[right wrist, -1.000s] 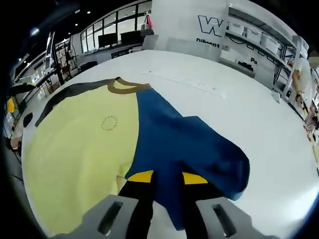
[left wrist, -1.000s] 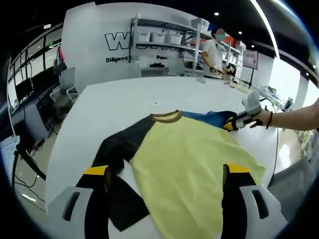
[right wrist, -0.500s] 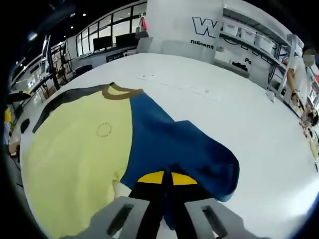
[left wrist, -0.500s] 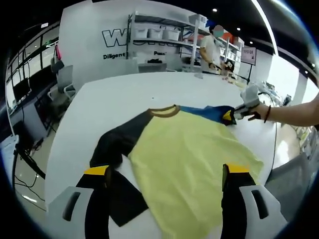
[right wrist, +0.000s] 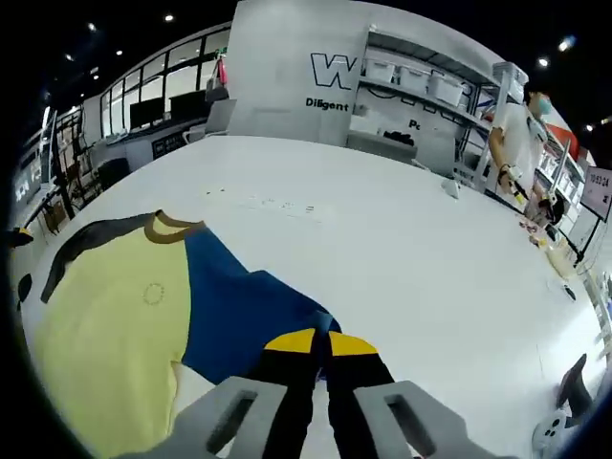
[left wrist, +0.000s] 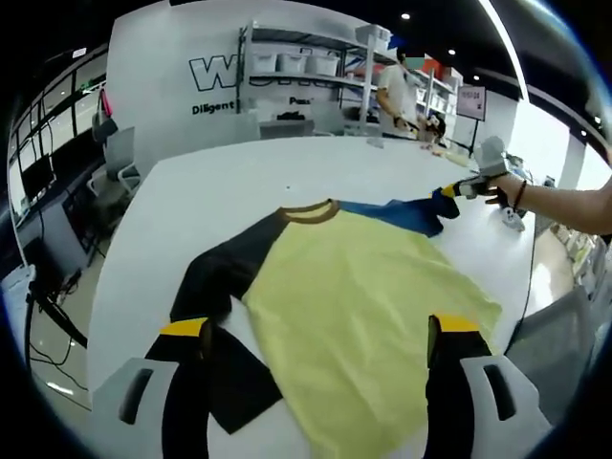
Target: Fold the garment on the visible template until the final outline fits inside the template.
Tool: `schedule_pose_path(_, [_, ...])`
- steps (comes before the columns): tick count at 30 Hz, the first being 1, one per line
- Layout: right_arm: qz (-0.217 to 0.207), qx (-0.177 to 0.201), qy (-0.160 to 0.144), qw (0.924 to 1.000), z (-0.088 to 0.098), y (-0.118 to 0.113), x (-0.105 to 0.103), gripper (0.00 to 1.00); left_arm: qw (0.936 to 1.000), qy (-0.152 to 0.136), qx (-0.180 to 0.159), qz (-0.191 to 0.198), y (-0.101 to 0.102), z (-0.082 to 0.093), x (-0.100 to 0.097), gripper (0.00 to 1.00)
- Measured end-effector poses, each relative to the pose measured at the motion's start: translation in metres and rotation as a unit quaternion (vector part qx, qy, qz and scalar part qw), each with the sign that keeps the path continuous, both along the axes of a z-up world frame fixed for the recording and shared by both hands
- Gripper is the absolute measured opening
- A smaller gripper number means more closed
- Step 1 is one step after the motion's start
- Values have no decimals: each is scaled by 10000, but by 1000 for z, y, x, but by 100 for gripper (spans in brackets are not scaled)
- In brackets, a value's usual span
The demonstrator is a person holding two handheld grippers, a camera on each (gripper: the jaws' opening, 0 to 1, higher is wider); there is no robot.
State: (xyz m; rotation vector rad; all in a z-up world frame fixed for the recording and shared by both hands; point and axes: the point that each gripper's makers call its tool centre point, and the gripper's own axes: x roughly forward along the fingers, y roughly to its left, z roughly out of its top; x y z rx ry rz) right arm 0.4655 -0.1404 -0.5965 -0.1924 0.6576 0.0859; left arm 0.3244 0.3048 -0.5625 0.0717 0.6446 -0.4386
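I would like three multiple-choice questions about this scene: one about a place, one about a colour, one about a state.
1. Where does the shirt lie?
A. on a white table
B. on a shelf
C. on the floor

2. What colour is the sleeve at the right hand-held gripper?
A. red
B. blue
C. green

3. How do the jaws of the left hand-held gripper stand?
A. shut on the collar
B. shut on the black sleeve
C. apart, with nothing between them

Key: 1 A, the shirt is spread on the white table. 2 B, the sleeve is blue beside the yellow body. 3 C, the two jaws stand wide apart above the shirt.
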Motion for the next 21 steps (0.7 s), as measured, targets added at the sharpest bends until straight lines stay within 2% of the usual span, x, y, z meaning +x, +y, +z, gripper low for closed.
schedule_pose_path(4, [-135,-194,43,9997,4,-19,-3,0,10000,2,11,-3,1,1,-1,95])
schedule_pose_path(8, [-205,-685,86,9974,10,-42,-4,0,10000,8,21,-37,1,1,-3,95])
schedule_pose_path(21, [-299,-965,309,9944,16,-96,2,0,9999,-6,108,-25,5,2,-4,93])
